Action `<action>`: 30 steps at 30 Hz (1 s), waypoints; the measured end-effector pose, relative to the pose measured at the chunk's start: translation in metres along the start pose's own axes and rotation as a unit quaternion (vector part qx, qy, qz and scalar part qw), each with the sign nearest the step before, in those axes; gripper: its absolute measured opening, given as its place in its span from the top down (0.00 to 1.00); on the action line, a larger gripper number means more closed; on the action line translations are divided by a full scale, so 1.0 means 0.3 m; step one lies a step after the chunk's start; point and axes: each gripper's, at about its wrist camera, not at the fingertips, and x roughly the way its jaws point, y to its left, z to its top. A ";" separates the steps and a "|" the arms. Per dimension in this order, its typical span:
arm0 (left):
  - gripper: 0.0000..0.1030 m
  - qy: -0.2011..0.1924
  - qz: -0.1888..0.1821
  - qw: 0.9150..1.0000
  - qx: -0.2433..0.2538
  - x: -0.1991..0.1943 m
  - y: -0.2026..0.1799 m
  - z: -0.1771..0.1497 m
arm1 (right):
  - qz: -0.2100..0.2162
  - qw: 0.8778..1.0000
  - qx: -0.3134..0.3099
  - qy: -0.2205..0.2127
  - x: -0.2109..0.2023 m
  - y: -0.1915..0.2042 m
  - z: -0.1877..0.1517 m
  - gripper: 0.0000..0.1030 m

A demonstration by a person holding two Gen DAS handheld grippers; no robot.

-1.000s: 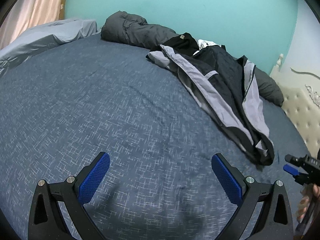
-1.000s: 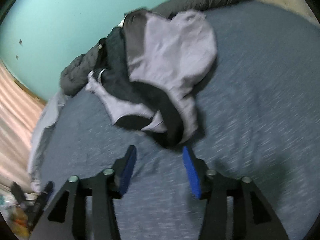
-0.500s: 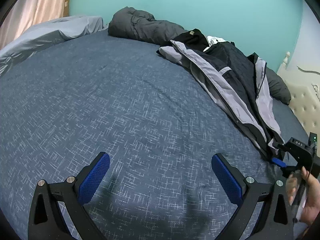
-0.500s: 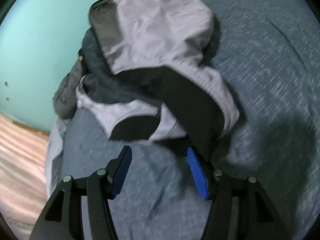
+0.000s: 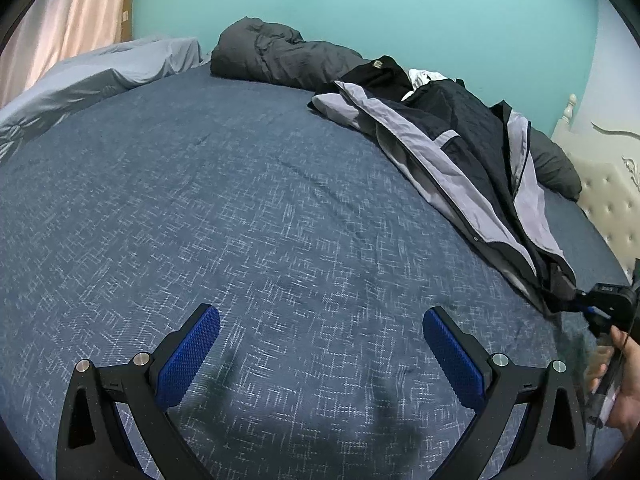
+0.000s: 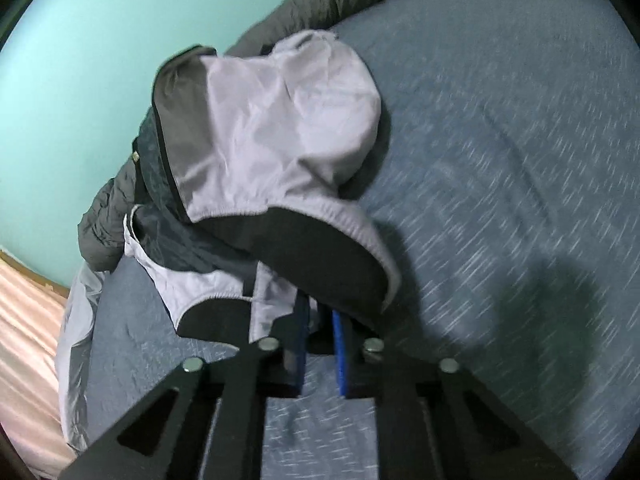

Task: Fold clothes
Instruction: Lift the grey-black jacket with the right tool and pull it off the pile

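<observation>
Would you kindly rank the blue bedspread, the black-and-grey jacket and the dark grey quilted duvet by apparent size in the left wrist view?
1. Blue patterned bedspread
2. Black-and-grey jacket
3. Dark grey quilted duvet, though it lies farthest away, so its true size is unsure.

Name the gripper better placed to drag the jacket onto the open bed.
Right. The right gripper is shut on the jacket hem; the left gripper hangs open over bare bedspread.
</observation>
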 end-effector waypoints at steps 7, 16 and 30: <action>0.00 -0.002 0.004 1.000 0.002 -0.015 0.005 -0.005 | 0.000 1.000 -0.025 -0.018 -0.088 -0.025 0.069 0.98; 0.00 0.001 0.003 1.000 0.005 -0.017 -0.003 -0.019 | 0.001 1.000 -0.007 -0.007 -0.154 -0.100 0.081 0.94; 0.00 0.007 0.007 1.000 0.002 0.004 0.014 -0.017 | -0.001 0.999 0.015 0.039 0.048 -0.046 -0.025 0.87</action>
